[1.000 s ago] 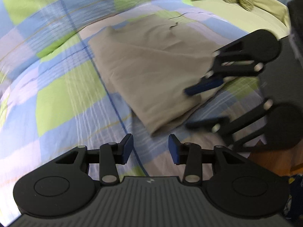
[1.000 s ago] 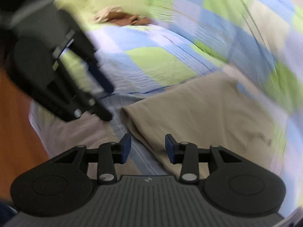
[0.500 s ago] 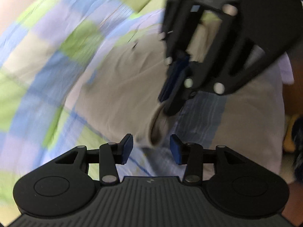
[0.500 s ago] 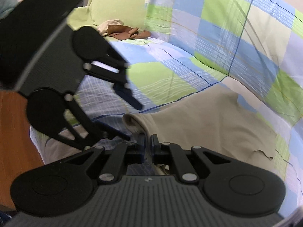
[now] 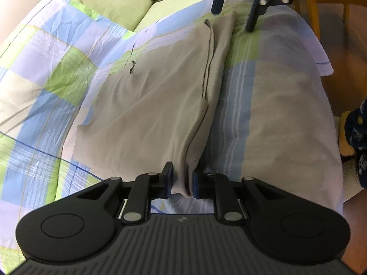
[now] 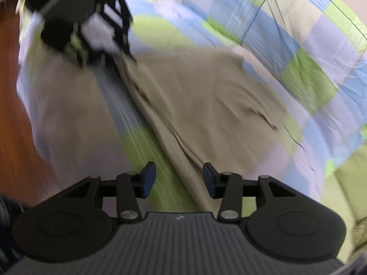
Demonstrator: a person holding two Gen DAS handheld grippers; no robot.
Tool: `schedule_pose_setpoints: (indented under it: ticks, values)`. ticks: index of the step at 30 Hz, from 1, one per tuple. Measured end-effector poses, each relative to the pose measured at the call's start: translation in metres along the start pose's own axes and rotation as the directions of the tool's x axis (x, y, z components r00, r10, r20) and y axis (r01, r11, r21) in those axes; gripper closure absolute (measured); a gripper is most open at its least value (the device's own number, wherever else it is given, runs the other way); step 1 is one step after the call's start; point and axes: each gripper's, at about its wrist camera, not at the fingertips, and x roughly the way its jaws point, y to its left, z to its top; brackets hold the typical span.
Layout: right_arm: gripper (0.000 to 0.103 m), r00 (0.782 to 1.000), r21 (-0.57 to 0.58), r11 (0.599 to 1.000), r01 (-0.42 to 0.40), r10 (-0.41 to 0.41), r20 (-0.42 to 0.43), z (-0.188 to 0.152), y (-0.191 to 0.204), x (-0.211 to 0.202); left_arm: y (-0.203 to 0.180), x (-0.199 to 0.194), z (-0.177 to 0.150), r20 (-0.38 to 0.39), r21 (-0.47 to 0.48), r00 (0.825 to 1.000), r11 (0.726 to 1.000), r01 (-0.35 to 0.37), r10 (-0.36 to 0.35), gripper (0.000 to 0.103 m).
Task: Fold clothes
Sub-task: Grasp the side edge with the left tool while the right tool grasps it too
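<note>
A folded khaki garment [image 5: 149, 105] lies flat on a checked blue, green and white bedspread [image 5: 45, 73]. My left gripper [image 5: 182, 183] is shut on the garment's near corner, with cloth bunched between its blue pads. My right gripper [image 6: 177, 178] is open and empty, hovering over the far end of the same garment [image 6: 201, 105]. In the left wrist view the right gripper [image 5: 236, 6] shows at the top, open, just above the garment's far corner. In the right wrist view the left gripper [image 6: 110, 52] shows at the top left, at the opposite corner; that view is blurred.
Green pillows [image 5: 119, 2] lie at the head of the bed. The bed's edge drops to a wooden floor [image 5: 344, 52] on the right, where a wooden chair leg [image 5: 309, 11] stands. Dark patterned fabric [image 5: 357, 133] lies by the floor.
My left gripper has closed on the garment's near corner. My right gripper has let go of that corner, opened, and moved away to the garment's far end.
</note>
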Motion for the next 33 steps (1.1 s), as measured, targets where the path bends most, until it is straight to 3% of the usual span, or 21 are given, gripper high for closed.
schedule_pose_setpoints:
  ticks: [5, 10, 21, 25, 30, 33]
  values:
    - [0.050, 0.995, -0.220, 0.971, 0.099, -0.099, 0.010, -0.019, 0.006, 0.003, -0.001, -0.003, 0.001, -0.007, -0.014, 1.000, 1.000, 0.006, -0.006, 0.084]
    - [0.050, 0.993, -0.291, 0.949, 0.122, -0.116, 0.039, -0.038, -0.006, -0.004, 0.003, -0.003, 0.001, -0.008, -0.035, 1.000, 0.999, 0.014, -0.014, 0.084]
    - [0.050, 0.991, -0.427, 0.901, 0.078, -0.022, 0.133, -0.051, -0.033, 0.013, 0.007, 0.009, 0.008, -0.037, -0.071, 0.999, 0.997, 0.002, -0.004, 0.084]
    - [0.053, 0.984, -0.514, 0.856, 0.059, 0.035, 0.172, -0.062, -0.033, 0.013, 0.008, 0.013, 0.011, -0.052, -0.066, 0.999, 0.998, -0.003, -0.001, 0.084]
    - [0.052, 0.978, -0.552, 0.833, 0.031, 0.087, 0.187, -0.077, -0.052, 0.006, 0.009, 0.019, 0.017, -0.079, -0.095, 0.997, 0.995, -0.015, 0.007, 0.084]
    - [0.053, 0.971, -0.612, 0.791, 0.016, 0.135, 0.199, -0.076, -0.046, 0.018, 0.011, 0.024, 0.020, -0.096, -0.126, 0.995, 0.992, -0.023, 0.010, 0.084]
